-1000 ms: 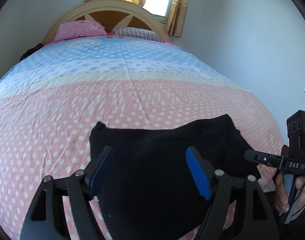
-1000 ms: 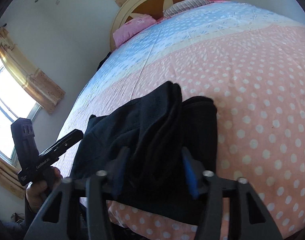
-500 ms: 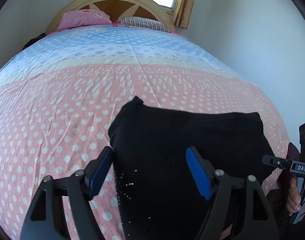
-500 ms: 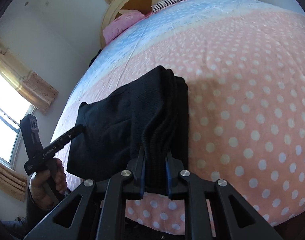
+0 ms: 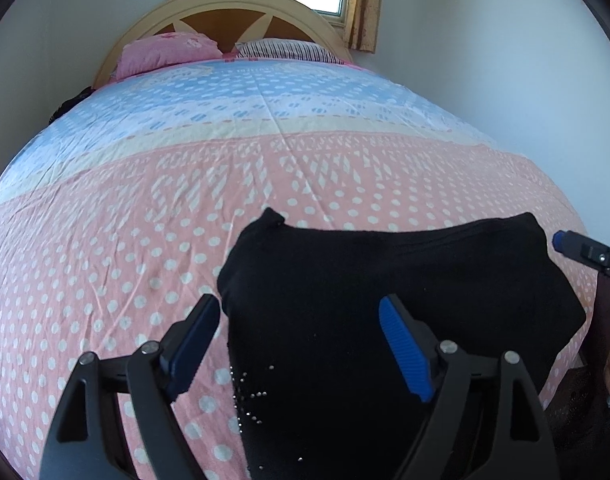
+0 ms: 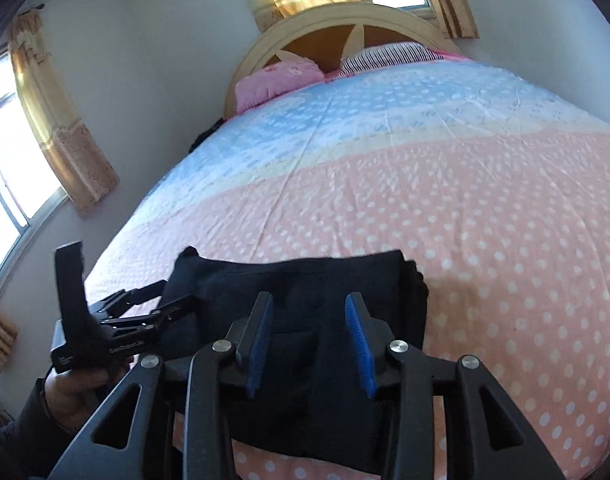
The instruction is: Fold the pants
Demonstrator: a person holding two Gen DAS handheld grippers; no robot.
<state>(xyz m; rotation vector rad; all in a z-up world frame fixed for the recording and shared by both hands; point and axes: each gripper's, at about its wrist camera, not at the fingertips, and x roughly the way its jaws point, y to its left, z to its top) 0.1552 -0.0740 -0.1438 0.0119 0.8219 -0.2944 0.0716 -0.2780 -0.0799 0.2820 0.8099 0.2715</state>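
The black pants [image 5: 385,280] lie folded into a compact stack near the foot edge of the bed; they also show in the right wrist view [image 6: 305,280]. My left gripper [image 5: 297,320] is open and empty, hovering over the stack's left part. My right gripper [image 6: 309,320] is open and empty, just above the stack's near side. The right gripper's fingertip [image 5: 561,240] pokes in at the right edge of the left wrist view. The left gripper [image 6: 173,300] shows at the left of the right wrist view.
The bed has a pink and blue dotted cover [image 5: 145,220]. A pink pillow [image 5: 165,54] and a striped pillow [image 5: 285,50] lie against the wooden headboard [image 5: 233,12]. Walls stand close on both sides, with curtained windows [image 6: 57,120].
My right gripper was shut on the folded edge of the pants half a second ago; it has let go and opened. The pants now lie flat. The left gripper stayed open.
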